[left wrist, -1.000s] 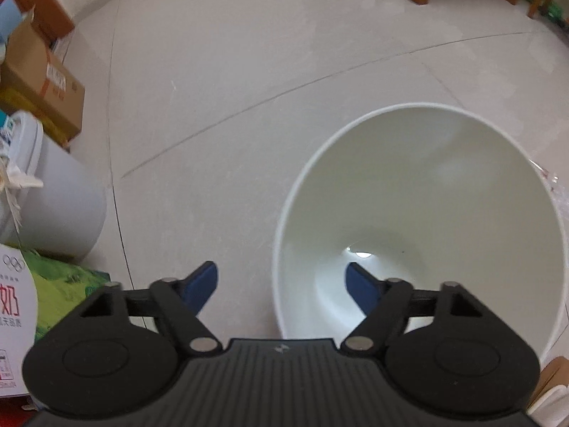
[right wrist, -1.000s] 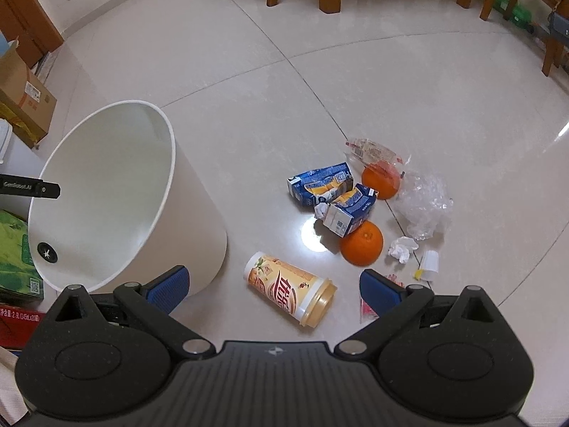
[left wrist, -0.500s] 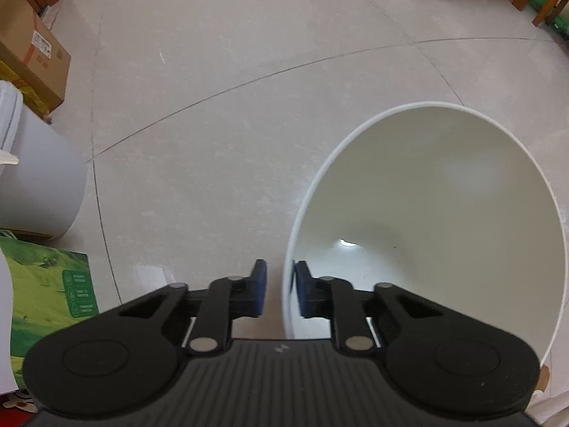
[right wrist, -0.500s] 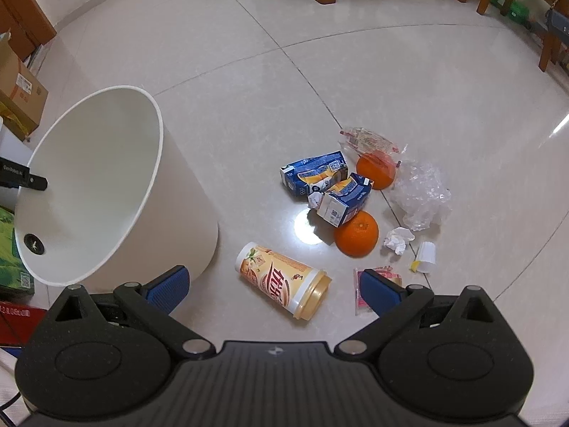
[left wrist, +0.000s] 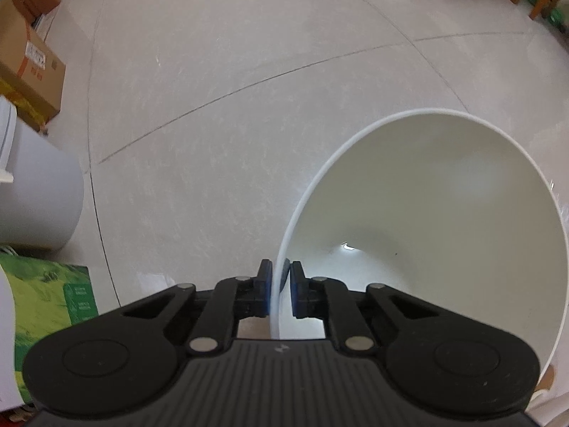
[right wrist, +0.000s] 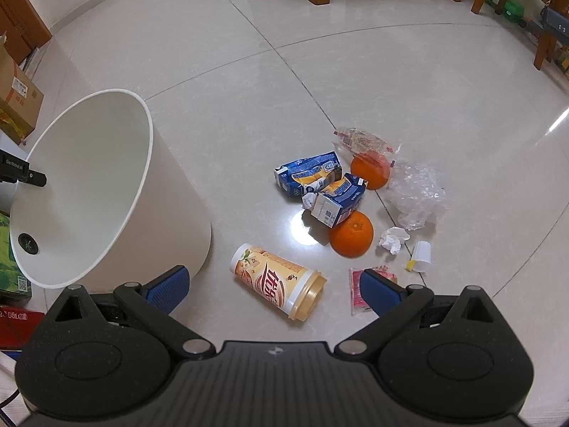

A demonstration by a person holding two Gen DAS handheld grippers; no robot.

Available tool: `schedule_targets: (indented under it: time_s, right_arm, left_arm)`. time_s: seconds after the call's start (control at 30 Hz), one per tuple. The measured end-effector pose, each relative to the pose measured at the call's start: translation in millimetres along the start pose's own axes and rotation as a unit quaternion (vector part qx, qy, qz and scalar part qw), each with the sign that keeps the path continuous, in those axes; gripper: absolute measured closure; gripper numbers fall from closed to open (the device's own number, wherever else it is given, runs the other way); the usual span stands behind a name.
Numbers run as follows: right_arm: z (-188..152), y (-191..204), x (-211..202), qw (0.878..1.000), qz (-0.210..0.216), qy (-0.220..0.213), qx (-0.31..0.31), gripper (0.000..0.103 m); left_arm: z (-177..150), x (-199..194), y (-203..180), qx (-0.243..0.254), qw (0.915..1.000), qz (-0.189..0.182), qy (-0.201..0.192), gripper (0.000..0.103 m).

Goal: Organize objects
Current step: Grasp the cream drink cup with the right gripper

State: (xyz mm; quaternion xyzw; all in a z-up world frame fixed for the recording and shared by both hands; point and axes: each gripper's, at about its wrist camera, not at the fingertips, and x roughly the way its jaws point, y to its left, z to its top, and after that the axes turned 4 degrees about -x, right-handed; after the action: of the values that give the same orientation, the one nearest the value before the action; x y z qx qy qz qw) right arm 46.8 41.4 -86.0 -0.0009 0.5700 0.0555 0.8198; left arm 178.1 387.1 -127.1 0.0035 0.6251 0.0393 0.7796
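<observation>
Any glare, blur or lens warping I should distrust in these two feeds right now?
Right wrist view: bright lamp glare on the glossy tile floor beside the blue milk cartons; otherwise sharp. Left wrist view: softer and hazier, with a small highlight deep inside the white plastic bin. Both views: fisheye bends the floor grout lines and stretches the edges.

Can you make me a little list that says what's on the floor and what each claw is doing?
bin: white bin, tilted, nothing visible inside
left claw: left claw closing on the bin's rim, rim between its pads
right claw: right claw open, holding nothing, above the litter
cup: drink cup lying on its side beside the bin
cartons: two blue cartons, crumpled
fruit: two oranges
bits: clear plastic wrap, tissue wad, snack wrapper
</observation>
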Motion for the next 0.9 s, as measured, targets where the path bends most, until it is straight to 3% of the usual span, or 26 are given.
schedule_targets:
  time_s: [0.23,0.4,0.63,0.9]
  right_arm:
    - [-1.6,-4.5,-0.7,0.998,-0.037,-0.036,-0.031,0.000]
    - [-5.4,1.2,4.7,0.992,-0.032,-0.048,-0.108,0.000]
    - [-2.7,18.7,55.8,0.967,0.054,-0.005,-0.250,0.000]
    - [-6.5,23.1,150.9,0.944,0.068,0.066,-0.316,0.002]
  left_arm:
    - [1.7,1.1,-4.2,0.014,0.9998,0.008,0.009,0.094]
    - [4.9,1.5,-7.3,0.020,0.9996,0.013,0.015,0.094]
    - [3.0,-1.1,-4.2,0.022,0.9994,0.011,0.023,0.095]
    - [-1.6,0.6,-3.0,0.020,0.9992,0.005,0.035,0.095]
